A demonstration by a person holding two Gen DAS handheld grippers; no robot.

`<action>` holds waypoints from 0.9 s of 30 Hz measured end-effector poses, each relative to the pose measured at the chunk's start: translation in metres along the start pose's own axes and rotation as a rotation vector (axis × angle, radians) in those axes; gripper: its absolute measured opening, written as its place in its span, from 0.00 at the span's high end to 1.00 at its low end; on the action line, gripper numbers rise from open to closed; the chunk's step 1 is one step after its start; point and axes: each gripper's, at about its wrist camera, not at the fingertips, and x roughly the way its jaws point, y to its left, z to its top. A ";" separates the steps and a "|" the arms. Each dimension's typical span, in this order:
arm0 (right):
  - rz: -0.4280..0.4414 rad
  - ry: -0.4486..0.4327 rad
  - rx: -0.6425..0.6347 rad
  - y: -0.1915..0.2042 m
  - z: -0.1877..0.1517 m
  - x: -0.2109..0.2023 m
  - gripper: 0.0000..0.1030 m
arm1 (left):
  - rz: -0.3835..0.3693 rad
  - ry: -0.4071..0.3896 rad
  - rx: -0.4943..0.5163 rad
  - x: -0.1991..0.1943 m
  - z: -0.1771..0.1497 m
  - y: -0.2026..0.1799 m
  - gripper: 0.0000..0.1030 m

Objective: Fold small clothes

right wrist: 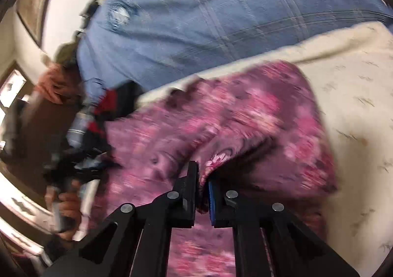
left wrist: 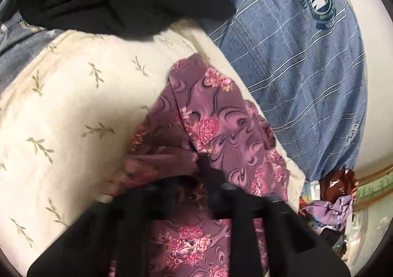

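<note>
Both pinch the purple floral garment (left wrist: pixel 221 119) so it can be folded over the cream pillow (left wrist: pixel 73 109): right hand-held gripper (right wrist: pixel 202 193) narrowed on a fold, left hand-held gripper (left wrist: pixel 194 178) apparently clamping another bunch, blurred.

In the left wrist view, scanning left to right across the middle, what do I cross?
cream leaf-print pillow → purple floral garment → blue striped sheet
</note>
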 end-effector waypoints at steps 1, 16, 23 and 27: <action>0.060 -0.033 0.022 0.005 0.009 -0.009 0.93 | 0.007 -0.018 0.001 -0.005 0.002 0.001 0.88; -0.121 -0.141 0.209 -0.046 0.065 0.001 0.42 | 0.031 -0.055 -0.052 0.007 0.014 0.012 0.77; -0.254 -0.027 -0.027 -0.014 0.072 0.073 0.38 | 0.027 -0.058 -0.009 0.005 0.012 0.007 0.68; -0.268 0.132 -0.075 -0.014 0.081 0.119 0.59 | 0.009 -0.040 -0.024 0.006 0.015 0.010 0.68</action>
